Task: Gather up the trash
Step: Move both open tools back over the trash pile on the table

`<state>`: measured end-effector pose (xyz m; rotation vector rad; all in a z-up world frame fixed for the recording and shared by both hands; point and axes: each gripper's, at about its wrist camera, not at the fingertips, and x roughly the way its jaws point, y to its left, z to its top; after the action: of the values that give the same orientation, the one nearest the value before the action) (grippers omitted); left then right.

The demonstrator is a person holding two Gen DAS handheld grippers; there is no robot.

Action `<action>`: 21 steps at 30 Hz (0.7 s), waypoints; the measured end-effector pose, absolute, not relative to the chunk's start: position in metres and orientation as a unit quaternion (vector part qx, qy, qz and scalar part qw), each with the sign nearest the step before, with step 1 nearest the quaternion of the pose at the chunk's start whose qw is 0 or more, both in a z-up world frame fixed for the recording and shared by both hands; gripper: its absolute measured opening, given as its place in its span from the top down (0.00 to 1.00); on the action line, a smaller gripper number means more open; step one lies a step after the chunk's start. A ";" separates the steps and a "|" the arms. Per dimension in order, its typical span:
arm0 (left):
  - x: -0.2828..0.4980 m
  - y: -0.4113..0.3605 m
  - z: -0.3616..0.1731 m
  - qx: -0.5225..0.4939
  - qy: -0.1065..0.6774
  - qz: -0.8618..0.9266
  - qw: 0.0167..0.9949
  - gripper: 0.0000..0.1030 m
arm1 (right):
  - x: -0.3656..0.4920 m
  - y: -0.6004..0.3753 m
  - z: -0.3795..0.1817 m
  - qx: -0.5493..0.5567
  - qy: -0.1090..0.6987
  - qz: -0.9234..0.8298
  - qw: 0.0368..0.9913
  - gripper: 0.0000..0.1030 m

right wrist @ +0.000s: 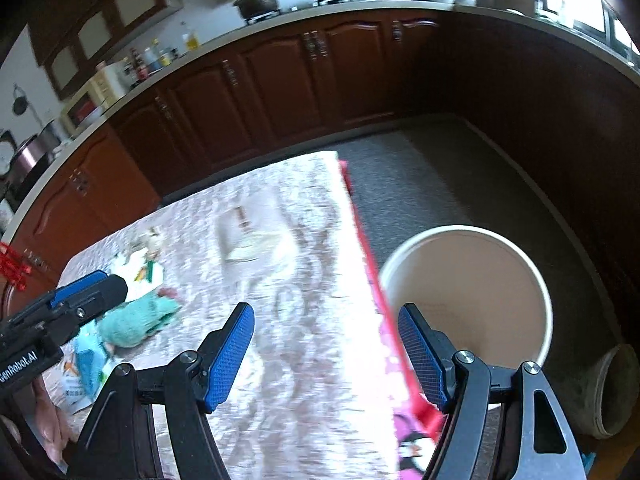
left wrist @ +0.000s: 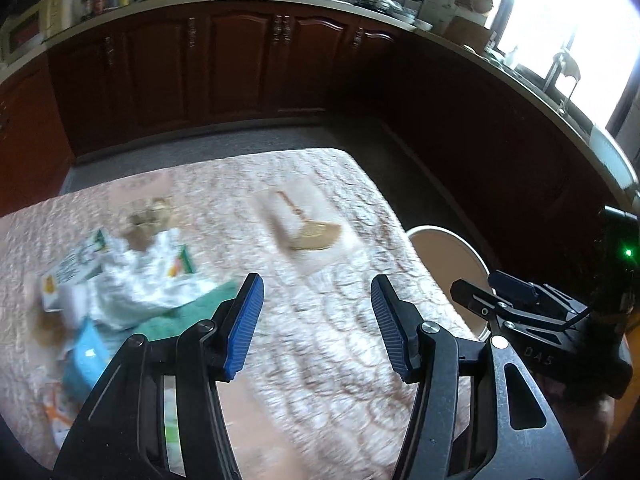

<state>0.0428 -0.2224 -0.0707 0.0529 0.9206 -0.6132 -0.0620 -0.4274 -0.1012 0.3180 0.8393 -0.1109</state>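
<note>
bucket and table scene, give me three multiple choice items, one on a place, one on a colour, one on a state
1. Where does the bucket stand?
A. on the table
B. on the floor beside the table
C. on the counter

2. What colour are the pads of the right tongs?
A. blue
B. red
C. yellow

3. What do the left tongs hold?
A. the green cloth
B. a carton
C. nothing

Answers:
1 B, it sits on the grey floor past the table edge.
2 A, both pads show blue.
3 C, the jaws stand apart with only tablecloth seen between them; the green cloth lies to the left.
</note>
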 end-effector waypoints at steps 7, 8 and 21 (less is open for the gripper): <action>0.060 -0.147 -0.062 0.007 0.437 -0.241 0.866 0.47 | -0.043 -0.380 -0.098 0.131 0.407 0.003 0.904 0.30; 0.062 -0.135 -0.063 0.005 0.438 -0.233 0.868 0.47 | -0.039 -0.372 -0.097 0.127 0.408 0.013 0.904 0.30; 0.093 -0.026 -0.093 -0.020 0.463 -0.153 0.873 0.47 | 0.017 -0.276 -0.103 0.092 0.424 0.116 0.893 0.30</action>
<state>0.0934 -0.0260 -0.0933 -0.0422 0.9682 -0.3199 0.0167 -0.2756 -0.1026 0.1902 0.8803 0.2411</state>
